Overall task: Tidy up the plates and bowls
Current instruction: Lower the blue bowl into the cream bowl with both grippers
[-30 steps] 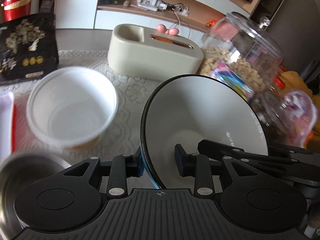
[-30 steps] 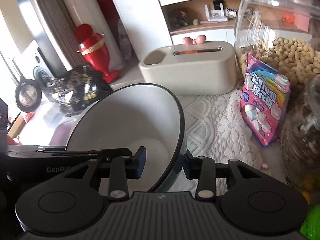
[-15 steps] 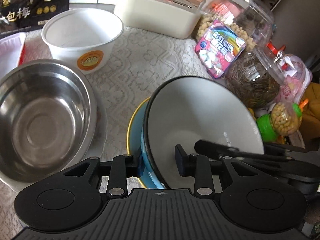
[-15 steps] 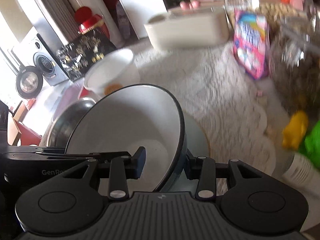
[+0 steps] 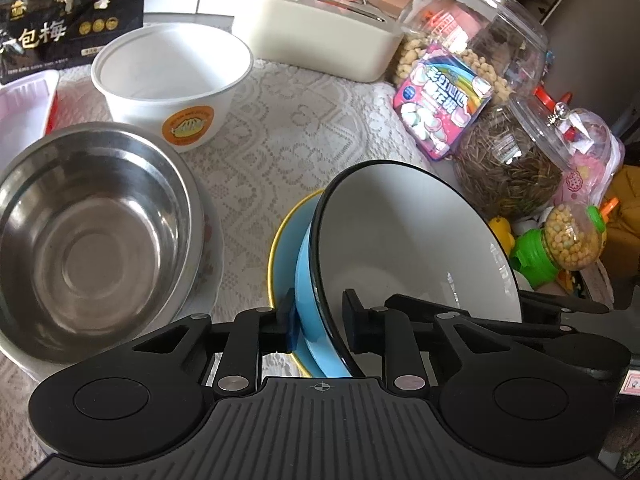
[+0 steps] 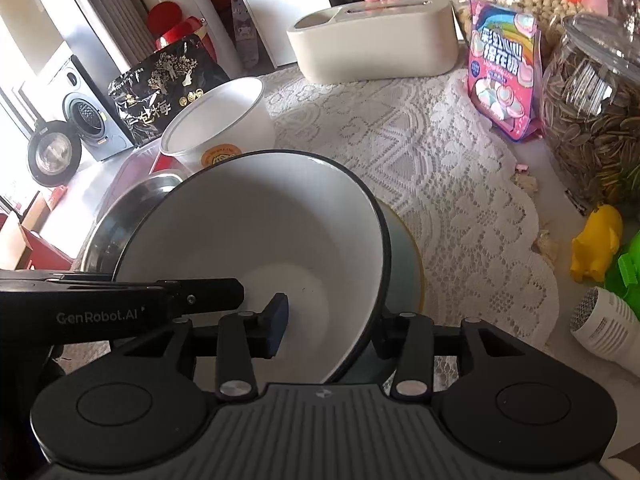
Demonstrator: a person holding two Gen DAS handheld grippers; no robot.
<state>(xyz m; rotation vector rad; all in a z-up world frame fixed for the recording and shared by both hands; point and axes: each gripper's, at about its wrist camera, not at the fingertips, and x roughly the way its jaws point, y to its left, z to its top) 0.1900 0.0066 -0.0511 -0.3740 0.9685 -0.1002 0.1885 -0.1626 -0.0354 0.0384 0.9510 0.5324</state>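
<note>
Left gripper (image 5: pixel 318 326) closing on bowl (image 5: pixel 412 240) rim; right gripper (image 6: pixel 332 326) opening around it.

Your work surface is a table spread with a white lace cloth (image 6: pixel 432 184). Look at what sits straight on it: a cream oblong box (image 6: pixel 372 50) at the far edge, a white paper tub (image 5: pixel 172 84) with an orange sticker, and a black snack bag (image 5: pixel 68 12) behind that. A blue plate with a yellow rim (image 5: pixel 286 252) lies on the lace close to you. To its left you have a floral-edged plate (image 5: pixel 210 264). Along the right side stand a pink marshmallow packet (image 6: pixel 506 68), clear jars of seeds (image 6: pixel 592 112) and nuts (image 5: pixel 480 36), and a yellow toy (image 6: pixel 596 244).
</note>
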